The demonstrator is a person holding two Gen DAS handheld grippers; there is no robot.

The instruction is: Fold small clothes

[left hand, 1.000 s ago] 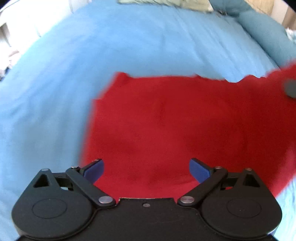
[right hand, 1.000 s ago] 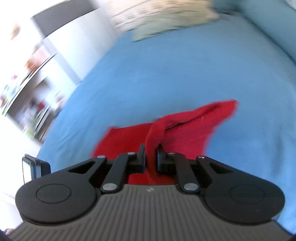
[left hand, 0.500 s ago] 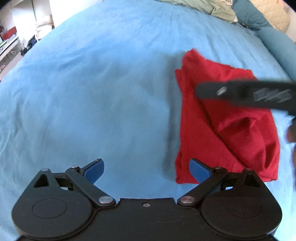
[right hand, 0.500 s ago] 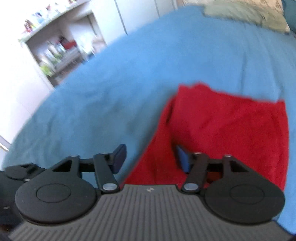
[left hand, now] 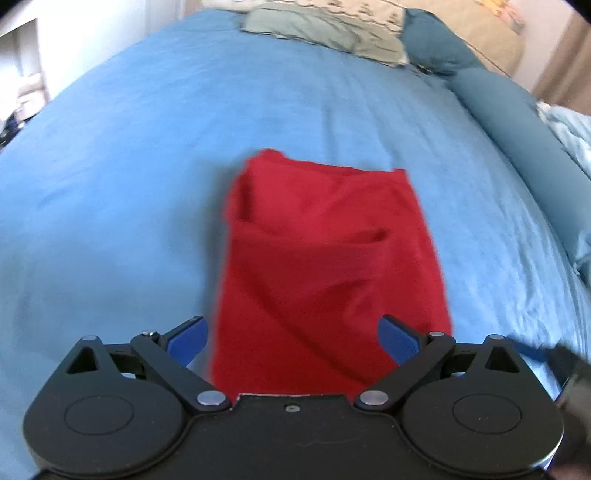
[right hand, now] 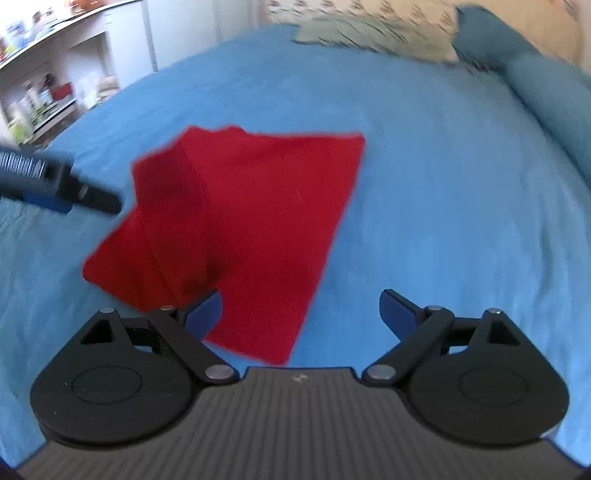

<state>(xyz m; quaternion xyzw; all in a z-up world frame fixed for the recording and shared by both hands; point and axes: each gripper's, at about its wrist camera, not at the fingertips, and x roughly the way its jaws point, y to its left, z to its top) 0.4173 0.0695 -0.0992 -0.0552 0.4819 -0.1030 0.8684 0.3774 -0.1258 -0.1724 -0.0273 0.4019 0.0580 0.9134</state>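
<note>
A red garment [left hand: 328, 266] lies folded on the blue bed sheet [left hand: 129, 166], with a loose fold across its middle. My left gripper [left hand: 293, 338] is open and empty, hovering over the garment's near edge. In the right wrist view the garment [right hand: 255, 218] lies ahead and to the left. My right gripper [right hand: 301, 308] is open and empty, its left finger over the garment's near edge. The left gripper's finger [right hand: 55, 188] shows at the left, beside the garment.
Pillows [left hand: 332, 26] and a teal bolster [left hand: 517, 129] lie at the head and right side of the bed. White shelves [right hand: 48, 88] with small items stand beyond the bed's left side. A crumpled light blue blanket [left hand: 569, 125] is at the far right.
My right gripper opened and let go of the red garment's corner after carrying it over. The garment now lies folded narrower. Both grippers have drawn back toward its near edge.
</note>
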